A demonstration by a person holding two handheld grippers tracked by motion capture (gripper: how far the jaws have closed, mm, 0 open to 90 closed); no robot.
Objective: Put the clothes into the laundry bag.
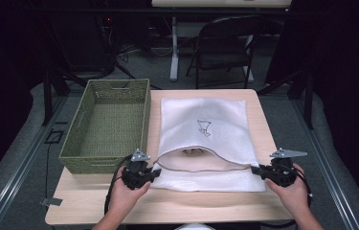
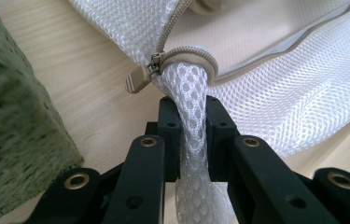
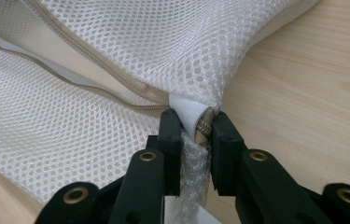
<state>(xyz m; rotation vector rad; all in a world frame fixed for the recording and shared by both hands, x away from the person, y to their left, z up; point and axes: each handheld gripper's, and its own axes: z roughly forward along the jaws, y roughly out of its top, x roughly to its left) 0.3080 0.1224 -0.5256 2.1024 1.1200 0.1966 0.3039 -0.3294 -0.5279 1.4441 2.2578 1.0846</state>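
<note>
Room: dark surroundings, a grey floor with cables, and a black folding chair (image 1: 225,45) beyond the far edge of the table.
Table (image 1: 95,201): pale wood, with the person's forearms coming in over its near edge.
Mesh bag (image 1: 206,124): white net fabric with a small dark drawing on top; it lies flat on the right half of the table, reaching from near the far edge back toward the near edge.
Bag mouth: faces the near edge, and its beige zipper (image 2: 189,53) is undone, so the upper layer arches up and shows something pale inside that is too small to make out.
Zipper pull (image 2: 137,79): beige tab, lying on the wood just beside the bag's near-left corner.
Basket (image 1: 107,124): green woven, rectangular, on the left part of the table, alongside the bag's left side.
Left tool (image 2: 192,126): held in the left hand (image 1: 127,196) near the near-left corner of the bag; jaws clamped on a bunched strip of mesh just below the zipper end.
Right tool (image 3: 196,133): held in the right hand (image 1: 294,191) at the bag's near-right corner; jaws pinched on the corner fabric, with the white edge binding and zipper end between them.
Bag corners: both gripped corners sit low, close over the wood.
</note>
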